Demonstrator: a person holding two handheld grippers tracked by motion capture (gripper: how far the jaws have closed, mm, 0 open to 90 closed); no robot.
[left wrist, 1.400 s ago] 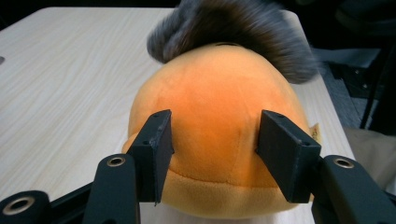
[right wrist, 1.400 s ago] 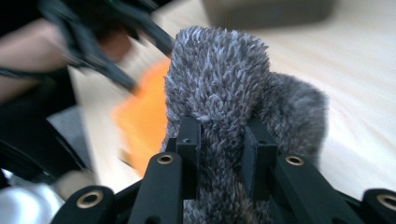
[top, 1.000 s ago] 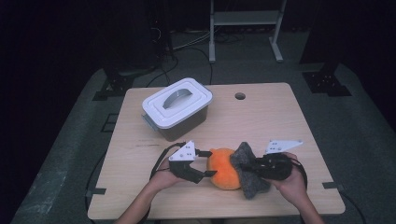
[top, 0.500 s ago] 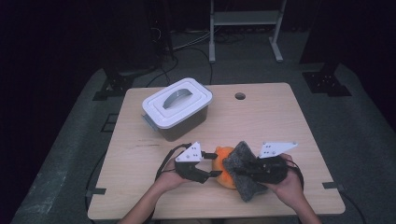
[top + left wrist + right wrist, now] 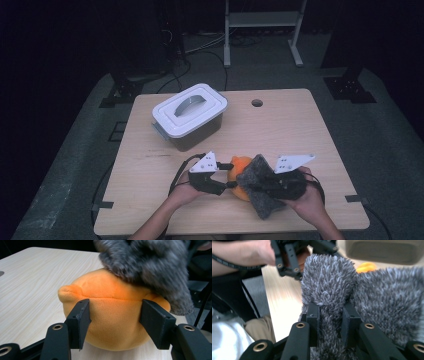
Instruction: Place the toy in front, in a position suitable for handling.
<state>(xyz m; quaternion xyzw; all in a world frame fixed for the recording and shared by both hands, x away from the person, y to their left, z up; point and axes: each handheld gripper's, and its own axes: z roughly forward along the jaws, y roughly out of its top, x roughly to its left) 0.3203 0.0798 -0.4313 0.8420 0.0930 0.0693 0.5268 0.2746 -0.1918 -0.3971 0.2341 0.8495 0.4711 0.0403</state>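
Orange plush (image 5: pixel 239 176) low centre of frame on table (image 5: pixel 300 130); left gripper (image 5: pixel 115 322) jaws, just closing, press its sides. Right gripper (image 5: pixel 329 322) clamped on grey furry cloth (image 5: pixel 260 192) draped over it.

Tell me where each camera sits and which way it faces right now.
High view: above the near edge, looking forward and down on the table; forearms and both hands show.
Left gripper view: on the left gripper, looking along its fingers at the orange plush.
Right gripper view: on the right gripper, shut on the grey cloth.
Both gripper views share cloth and plush.
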